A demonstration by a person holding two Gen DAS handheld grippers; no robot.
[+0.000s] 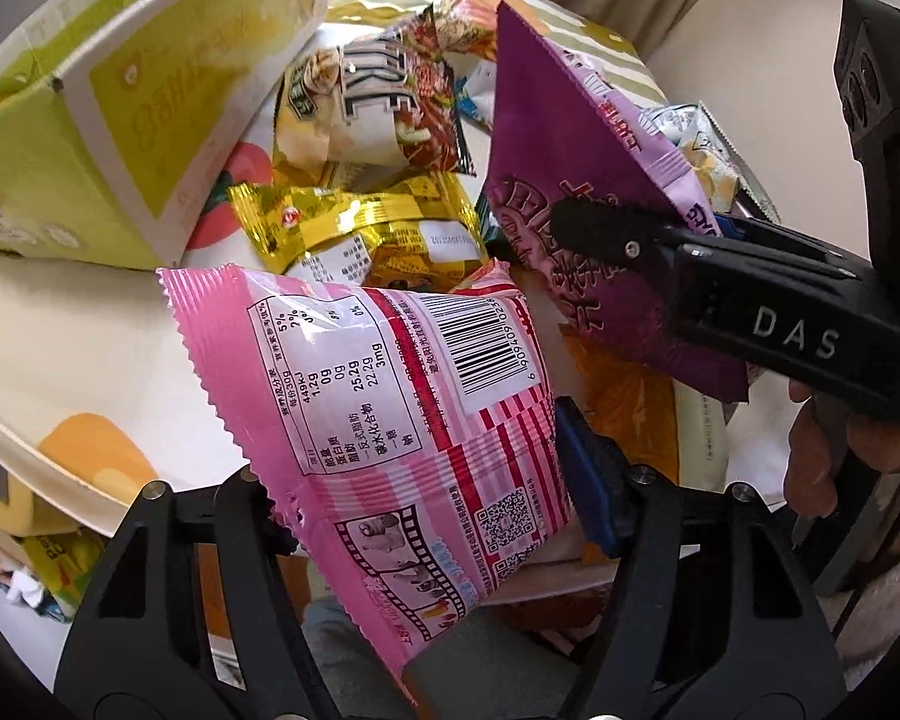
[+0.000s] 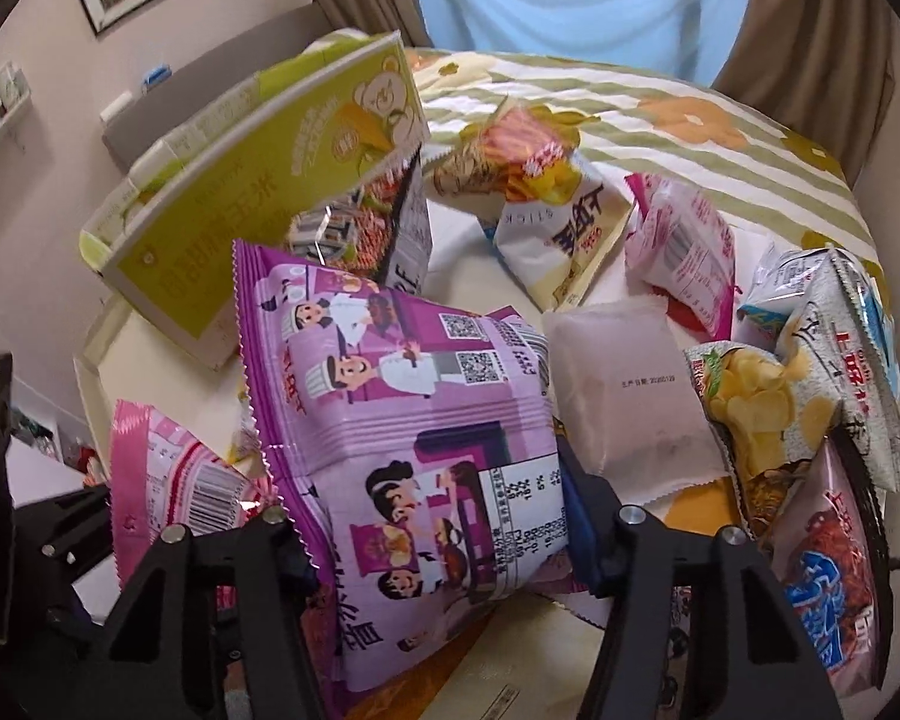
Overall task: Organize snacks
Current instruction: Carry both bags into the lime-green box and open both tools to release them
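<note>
Each tool grips a snack above the heap: the left tool clamps the pink crinkle-edged foil packet, the right tool the purple cartoon-printed packet. Best carry both high toward the yellow-green cardboard box, left of the heap; its raised flap may snag them.

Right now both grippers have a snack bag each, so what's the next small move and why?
Probably carry the pink bag in the left gripper toward the open green box and drop it in. Both grippers are already shut on bags, the right gripper on the purple bag, and the box stands open just ahead-left, with loose snacks scattered beside it.
</note>
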